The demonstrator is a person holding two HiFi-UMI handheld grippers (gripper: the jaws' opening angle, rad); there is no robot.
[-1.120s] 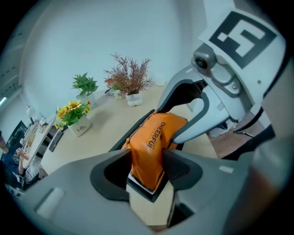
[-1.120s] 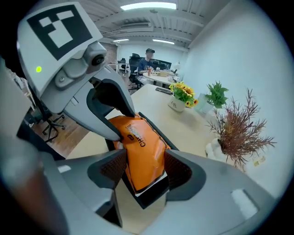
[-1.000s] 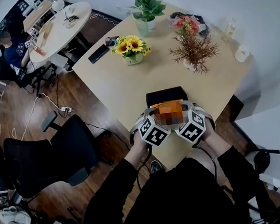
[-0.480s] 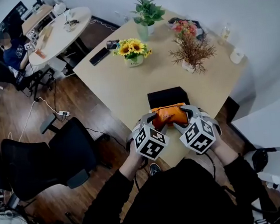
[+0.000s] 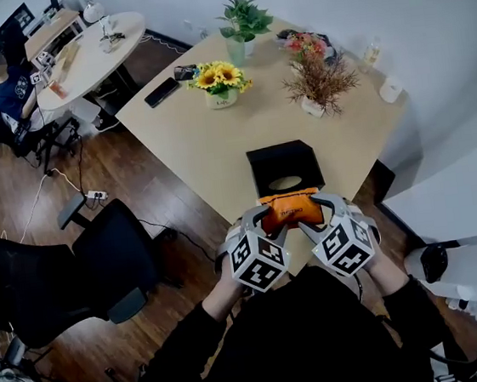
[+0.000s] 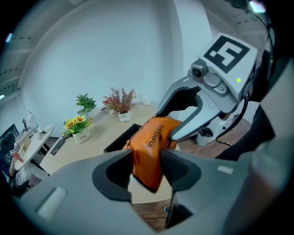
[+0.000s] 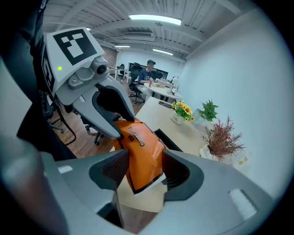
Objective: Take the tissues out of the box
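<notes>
The orange tissue pack (image 5: 290,210) is out of the black box (image 5: 283,165) and hangs over the near edge of the surface (image 5: 216,145). The right hand-held gripper (image 7: 140,170) is clamped on one end while the left hand-held gripper (image 6: 147,169) is closing on the other, probably to keep the soft bundle level. Sunflowers (image 5: 220,78) and a potted plant (image 5: 242,18) stand farther back, with an office chair (image 5: 101,261) on the wood floor.

The tissue pack (image 5: 290,209) is bright orange with dark lettering. The box (image 5: 265,161) beyond it is black. The table (image 5: 208,146) is pale tan and the floor (image 5: 136,189) dark brown wood. The sunflowers (image 5: 219,77) are yellow, the leafy plant (image 5: 242,16) green, the dried sprigs (image 5: 320,82) rusty brown, and the office chair (image 5: 114,260) black.
</notes>
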